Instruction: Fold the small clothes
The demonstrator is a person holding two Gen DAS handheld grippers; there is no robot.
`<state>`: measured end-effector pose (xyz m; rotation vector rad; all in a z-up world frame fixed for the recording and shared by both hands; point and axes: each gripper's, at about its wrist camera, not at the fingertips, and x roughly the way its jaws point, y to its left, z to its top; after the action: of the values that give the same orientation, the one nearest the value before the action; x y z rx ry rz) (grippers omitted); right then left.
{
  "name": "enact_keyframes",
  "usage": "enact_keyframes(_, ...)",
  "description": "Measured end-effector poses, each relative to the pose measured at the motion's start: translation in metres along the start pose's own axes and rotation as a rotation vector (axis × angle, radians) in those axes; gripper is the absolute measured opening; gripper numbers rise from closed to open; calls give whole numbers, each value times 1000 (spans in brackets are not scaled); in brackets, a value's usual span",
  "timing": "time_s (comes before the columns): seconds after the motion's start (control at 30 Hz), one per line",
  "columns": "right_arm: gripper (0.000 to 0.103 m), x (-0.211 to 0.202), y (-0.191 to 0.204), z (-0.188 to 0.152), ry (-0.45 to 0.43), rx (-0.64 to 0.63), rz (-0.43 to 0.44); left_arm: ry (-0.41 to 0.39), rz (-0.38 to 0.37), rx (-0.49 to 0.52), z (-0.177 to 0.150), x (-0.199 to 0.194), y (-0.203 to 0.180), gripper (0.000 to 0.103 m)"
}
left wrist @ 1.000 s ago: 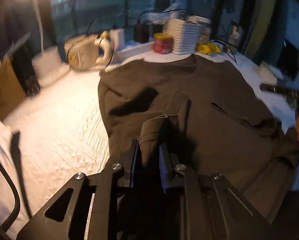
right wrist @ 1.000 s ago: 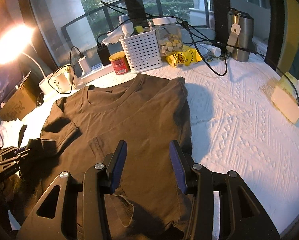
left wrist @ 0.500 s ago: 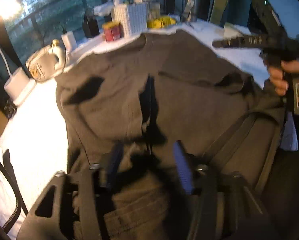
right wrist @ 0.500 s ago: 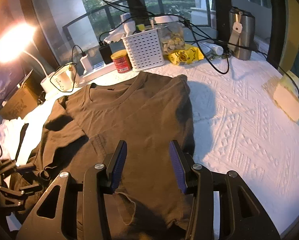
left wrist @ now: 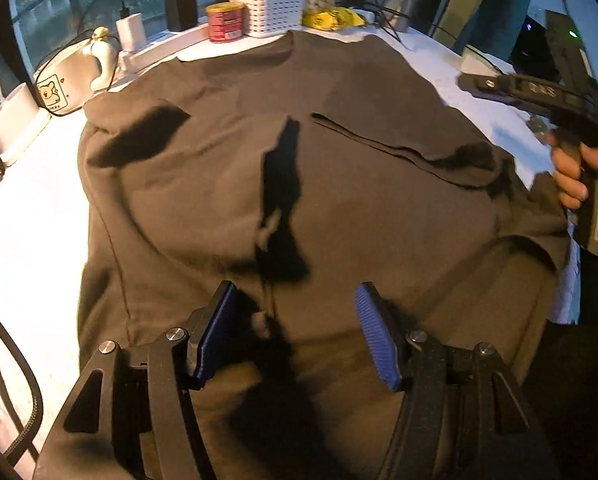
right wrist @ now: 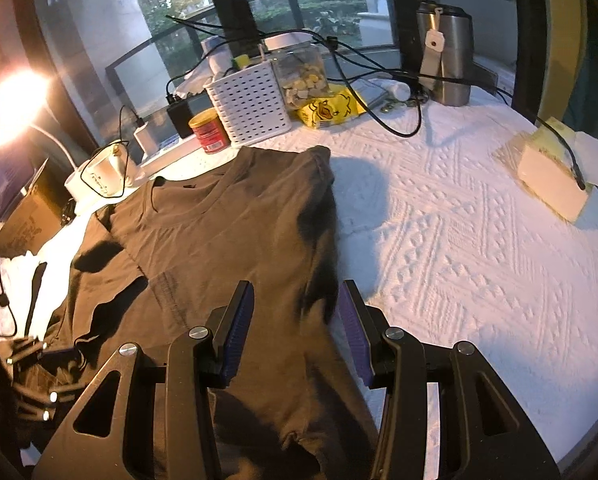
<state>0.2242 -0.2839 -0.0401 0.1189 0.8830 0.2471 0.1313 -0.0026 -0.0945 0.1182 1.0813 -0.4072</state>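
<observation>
A dark brown t-shirt lies spread on the white textured tablecloth, collar toward the far clutter, right side folded inward. It also shows in the right wrist view. My left gripper is open and empty, hovering just above the shirt's near hem. My right gripper is open and empty over the shirt's folded right edge. In the left wrist view the right gripper's body shows at the right, held by a hand.
At the table's far edge stand a white perforated basket, a red can, a yellow bag, chargers with cables, a steel tumbler. A cream box lies right. A lit lamp glows left.
My left gripper let go of the sleeve it held, opened and drew back toward the hem. The sleeve now lies flat on the shirt. My right gripper shifted slightly.
</observation>
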Motion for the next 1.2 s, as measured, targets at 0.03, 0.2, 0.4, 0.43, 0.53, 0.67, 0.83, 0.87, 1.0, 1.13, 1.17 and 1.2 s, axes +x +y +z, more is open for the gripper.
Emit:
enact_keyframes(0.03,47,1,0,0,4,3,2,1,-5,2,-2,-1,-2,62)
enact_keyframes(0.2,47,8,10,-4,49,-33,7,-31,0,-11,-2,-11,-6,62)
enact_keyframes(0.4,47,9,23,-22,98,-94,3,-79,16,-10,-3,-24,-6,62)
enact_keyframes(0.43,47,9,23,-25,104,-103,-6,-82,19,-10,-5,-25,-4,62)
enact_keyframes(0.53,47,9,26,-34,132,-144,-46,-93,35,-14,-9,-29,-2,62)
enact_keyframes(0.67,47,8,34,-46,154,-199,-83,-117,45,-27,-13,-35,3,62)
enact_keyframes(0.83,47,-3,41,-55,143,-226,-104,-152,50,-40,-21,-44,3,62)
enact_keyframes(0.87,47,-7,41,-56,134,-220,-104,-162,51,-42,-23,-46,2,62)
enact_keyframes(1.0,47,-25,40,-58,83,-202,-100,-200,55,-50,-29,-56,0,62)
enact_keyframes(1.13,47,-43,36,-63,41,-188,-110,-229,58,-43,-32,-61,-7,62)
enact_keyframes(1.17,47,-46,35,-64,34,-185,-114,-236,57,-40,-33,-62,-10,62)
enact_keyframes(1.2,47,-51,34,-67,26,-181,-119,-244,54,-36,-34,-63,-13,62)
